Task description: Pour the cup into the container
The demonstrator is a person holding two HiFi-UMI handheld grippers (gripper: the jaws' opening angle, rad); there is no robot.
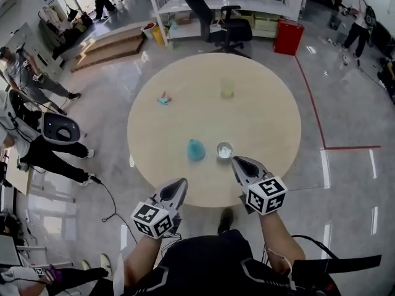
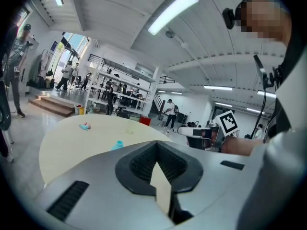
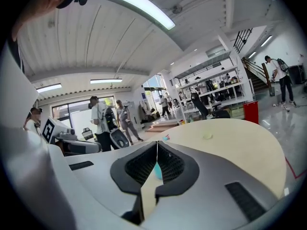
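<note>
A light blue cup [image 1: 195,150] stands on the near side of the round beige table [image 1: 259,103], with a small white bowl [image 1: 224,150] just to its right. At the far side sits a pale yellow see-through container [image 1: 228,89]. My left gripper [image 1: 181,184] hovers at the table's near edge, shut and holding nothing, its tip [image 2: 157,146] aimed across the table past the blue cup [image 2: 118,144]. My right gripper [image 1: 237,161] is also shut and holds nothing, its tip just short of the white bowl. Through the slot below its tip [image 3: 157,145] the blue cup [image 3: 158,170] shows.
A small teal and pink object [image 1: 163,99] lies at the table's far left. Beyond the table are a black office chair [image 1: 225,29], a red bin [image 1: 288,37], white shelves and wooden steps [image 1: 111,47]. People stand at the left [image 1: 37,147] and far right.
</note>
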